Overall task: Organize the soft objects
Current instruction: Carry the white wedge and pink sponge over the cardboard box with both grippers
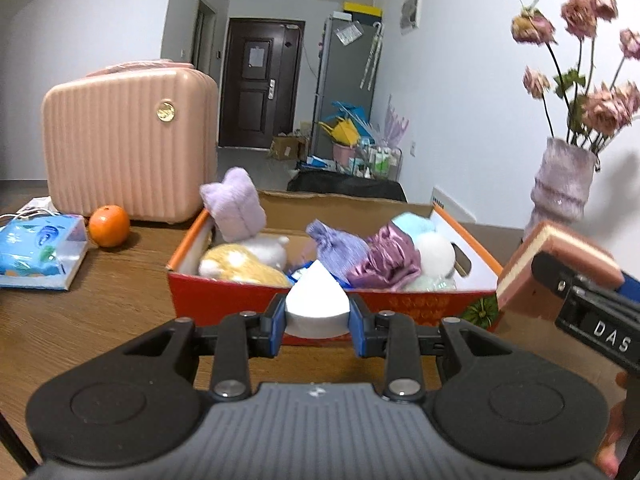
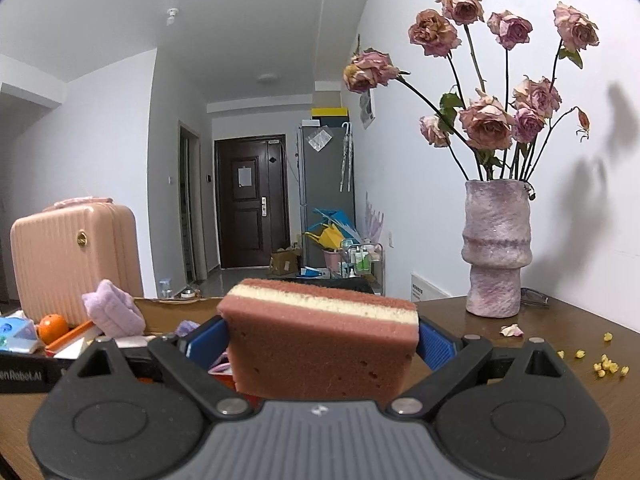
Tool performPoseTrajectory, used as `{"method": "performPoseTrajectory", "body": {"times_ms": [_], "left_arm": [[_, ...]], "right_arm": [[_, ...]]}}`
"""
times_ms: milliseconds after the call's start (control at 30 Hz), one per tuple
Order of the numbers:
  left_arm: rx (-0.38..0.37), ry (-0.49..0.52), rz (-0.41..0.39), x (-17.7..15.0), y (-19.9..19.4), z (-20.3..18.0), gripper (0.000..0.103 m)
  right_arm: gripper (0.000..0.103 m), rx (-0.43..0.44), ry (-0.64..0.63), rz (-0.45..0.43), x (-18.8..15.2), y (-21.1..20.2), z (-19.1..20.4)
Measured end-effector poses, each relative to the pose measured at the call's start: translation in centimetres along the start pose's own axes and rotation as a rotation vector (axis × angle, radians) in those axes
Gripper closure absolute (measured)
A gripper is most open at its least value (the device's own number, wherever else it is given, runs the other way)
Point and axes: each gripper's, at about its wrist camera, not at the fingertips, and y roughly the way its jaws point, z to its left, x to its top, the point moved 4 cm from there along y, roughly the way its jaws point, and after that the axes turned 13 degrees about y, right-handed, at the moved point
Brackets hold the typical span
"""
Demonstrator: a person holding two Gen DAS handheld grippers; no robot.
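Note:
My left gripper [image 1: 317, 314] is shut on a white foam wedge [image 1: 316, 300], held just in front of the red cardboard box [image 1: 240, 300]. Inside the box lie several soft things: a lilac plush [image 1: 234, 208], a yellow and white plush [image 1: 240, 266], a purple cloth [image 1: 340, 248], a shiny mauve scrunchie [image 1: 390, 258] and a pale blue and white plush [image 1: 430, 248]. My right gripper [image 2: 322, 340] is shut on a pink sponge with a cream stripe [image 2: 320, 340]. From the left wrist view that sponge [image 1: 556, 268] hangs to the right of the box.
A pink ribbed suitcase [image 1: 128, 148] stands behind the box on the wooden table [image 1: 100, 312], with an orange [image 1: 109, 226] and a blue tissue pack [image 1: 40, 252] to its left. At right stands a vase of dried roses [image 2: 496, 248], with petals and crumbs [image 2: 600, 364] scattered nearby.

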Motion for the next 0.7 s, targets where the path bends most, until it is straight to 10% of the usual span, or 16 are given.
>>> {"method": "performPoseTrajectory", "body": {"times_ms": [700], "left_arm": [[0.054,-0.008,-0.069,2.2,0.5,3.4,0.070]], "right_arm": [[0.006,0.038,0.018,-0.052,0.2,1.5,5.0]]}}
